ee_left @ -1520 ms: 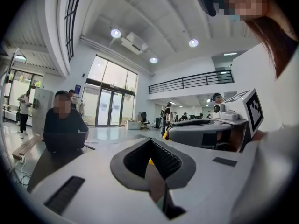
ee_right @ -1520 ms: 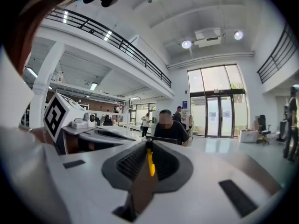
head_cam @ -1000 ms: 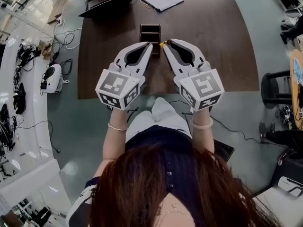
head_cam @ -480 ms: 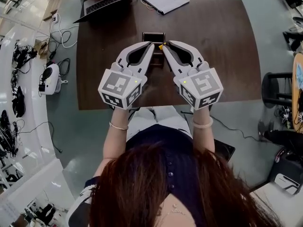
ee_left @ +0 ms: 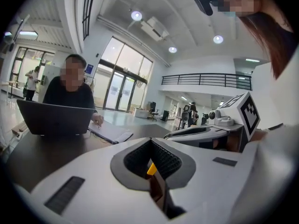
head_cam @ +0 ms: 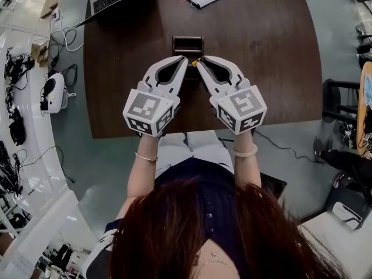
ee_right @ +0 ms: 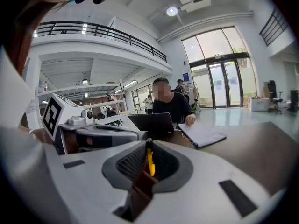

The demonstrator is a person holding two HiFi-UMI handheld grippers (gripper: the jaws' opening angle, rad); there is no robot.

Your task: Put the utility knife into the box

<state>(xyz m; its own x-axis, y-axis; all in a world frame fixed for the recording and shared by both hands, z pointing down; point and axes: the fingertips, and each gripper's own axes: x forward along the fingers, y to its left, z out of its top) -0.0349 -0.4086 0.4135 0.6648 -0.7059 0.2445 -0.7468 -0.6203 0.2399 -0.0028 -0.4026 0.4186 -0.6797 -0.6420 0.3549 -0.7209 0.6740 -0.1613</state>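
Right now, holding the utility knife (ee_right: 150,161) up off the table (head_cam: 273,57), not yet in the box (head_cam: 188,38). Pinching it in the right gripper (head_cam: 199,63): pads closed on the yellow body, black end uppermost, seen edge-on along the slit in the right gripper view. Seemingly pinching it with the left gripper (head_cam: 185,60) too: pads drawn in, with a yellow end lodged between them in the left gripper view. In the head view, shows only as a small yellow speck where the two sets of tips converge, so cannot tell from above how the long axis runs. In the right gripper view, reads as standing roughly upright within the jaws.

Straight ahead of both tips and lower, just beyond them on the table: the box, dark and open-topped, apparently divided inside. Neither side clearly nearer, with tips level, side by side, aimed at the same opening. Probably calls for a short push forward and down, keeping the knife's length lined up with a slot, then easing the pads apart. Risks twisting it or catching it on the box rim if released unevenly from two grips.
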